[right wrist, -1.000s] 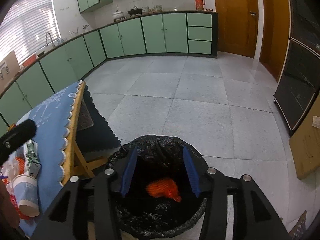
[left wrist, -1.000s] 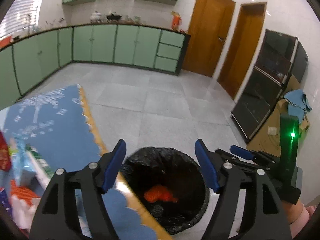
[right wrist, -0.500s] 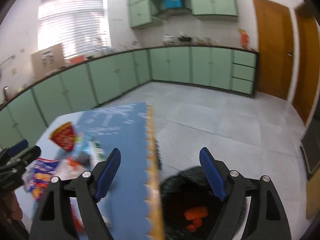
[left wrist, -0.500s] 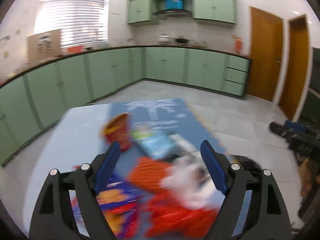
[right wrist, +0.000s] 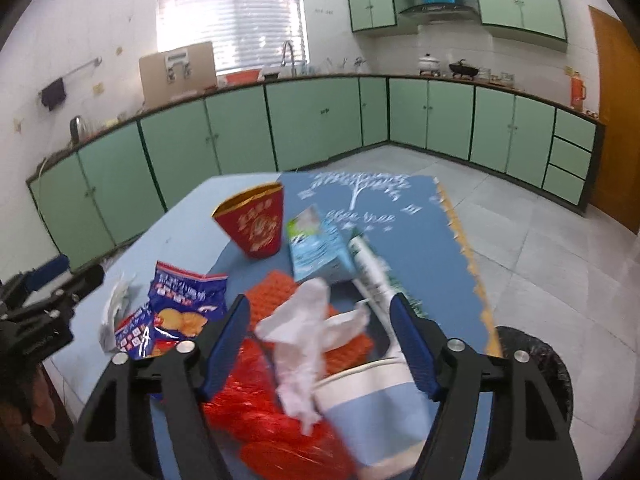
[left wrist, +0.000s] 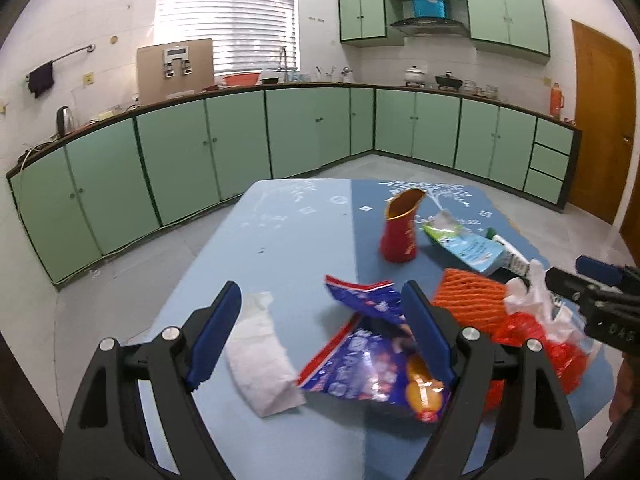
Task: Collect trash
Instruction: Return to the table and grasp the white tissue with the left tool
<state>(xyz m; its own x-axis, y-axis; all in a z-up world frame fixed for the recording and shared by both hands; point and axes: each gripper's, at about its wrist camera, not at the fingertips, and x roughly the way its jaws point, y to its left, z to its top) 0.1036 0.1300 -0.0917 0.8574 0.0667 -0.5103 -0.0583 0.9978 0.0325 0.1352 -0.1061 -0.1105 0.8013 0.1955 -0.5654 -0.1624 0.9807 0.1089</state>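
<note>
Both tools hang over a cluttered blue counter [left wrist: 280, 240] with nothing between their jaws. The left hand-held gripper [left wrist: 322, 326] stands wide open; just beyond its left finger lies a crumpled white paper napkin [left wrist: 262, 354], and at its right finger a torn blue snack bag [left wrist: 368, 352]. The right hand-held gripper [right wrist: 320, 340] is also open, its jaws having just been closing somewhat, empty. Directly ahead of it sit a white tissue wad [right wrist: 308, 332] on red mesh netting [right wrist: 260, 412], an orange foam net sleeve [right wrist: 276, 292] and a pale blue paper cup [right wrist: 372, 404] lying close under its right finger. Farther ahead stand a red paper cup [right wrist: 256, 220] and a flattened milk carton [right wrist: 316, 244]. The black-lined trash bin [right wrist: 536, 364] shows low to the right of this gripper. All items appear light and soft. The snack bag film is likely slippery: pinch it at a crumpled fold. Take the napkin at its raised middle, the netting by a bunched section, the cup across its rim.
</note>
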